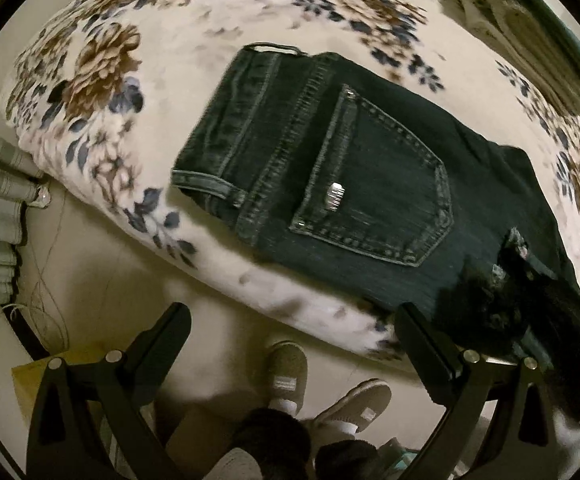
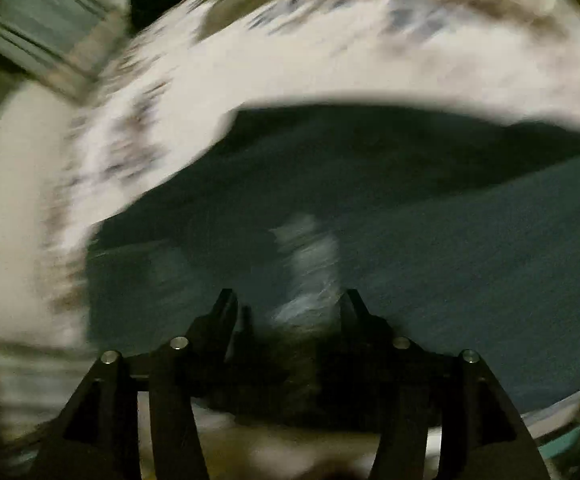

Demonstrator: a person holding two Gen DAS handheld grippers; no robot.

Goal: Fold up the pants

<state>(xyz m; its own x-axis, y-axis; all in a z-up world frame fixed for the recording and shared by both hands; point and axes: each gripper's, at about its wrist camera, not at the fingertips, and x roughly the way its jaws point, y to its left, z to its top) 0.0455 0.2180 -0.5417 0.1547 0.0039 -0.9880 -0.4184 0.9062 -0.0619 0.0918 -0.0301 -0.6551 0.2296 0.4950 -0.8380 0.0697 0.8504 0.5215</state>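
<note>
left wrist view: pants point(image 1: 370, 184) lie on my bed point(image 1: 209, 32), apparently folded lengthwise; cross folds remain. left gripper point(image 1: 294, 320) wide, empty. right gripper point(image 2: 290, 300) half open over blurred denim.

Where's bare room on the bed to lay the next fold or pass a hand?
Free: the floral blanket beyond and left of the waistband of the jeans, toward the far corner. Crowded: the near edge, where the jeans lie to the mattress side and the open left gripper hovers. The folded linens take the far right. The right wrist view is too blurred to judge.
</note>
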